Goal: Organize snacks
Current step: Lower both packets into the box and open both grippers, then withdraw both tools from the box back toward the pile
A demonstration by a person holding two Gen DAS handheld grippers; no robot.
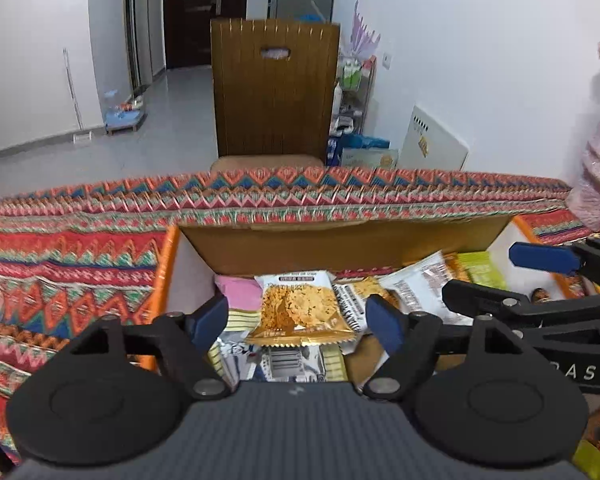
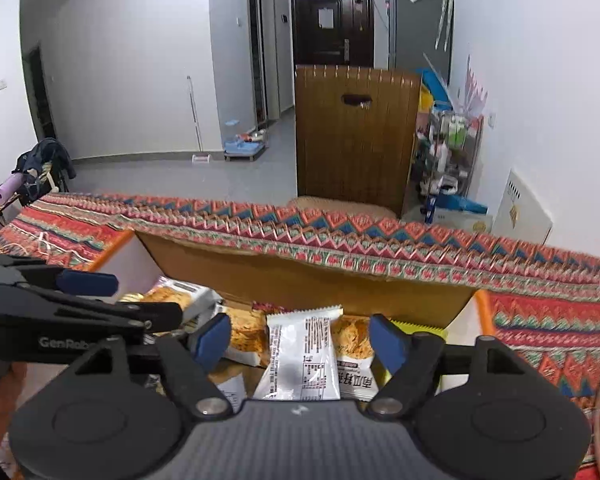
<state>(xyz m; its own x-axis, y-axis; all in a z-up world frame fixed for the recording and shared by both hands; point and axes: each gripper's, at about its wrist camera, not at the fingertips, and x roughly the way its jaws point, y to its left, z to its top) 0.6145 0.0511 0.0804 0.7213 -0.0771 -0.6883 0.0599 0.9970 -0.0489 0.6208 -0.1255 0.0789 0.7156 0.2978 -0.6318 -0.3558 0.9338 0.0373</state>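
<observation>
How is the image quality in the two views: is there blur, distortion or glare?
Left wrist view: the patterned tablecloth is smeared by blur, while the cookie packet between the left tool fingers is fairly sharp. Right wrist view: fisheye bends the table edge; glare on the white packet.

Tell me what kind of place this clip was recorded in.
Most likely a home flat's living or dining area: a table under a patterned tablecloth, a dark entrance door down the hall, and a cluttered storage rack by the wall. Both grippers hover over a snack box.
</observation>
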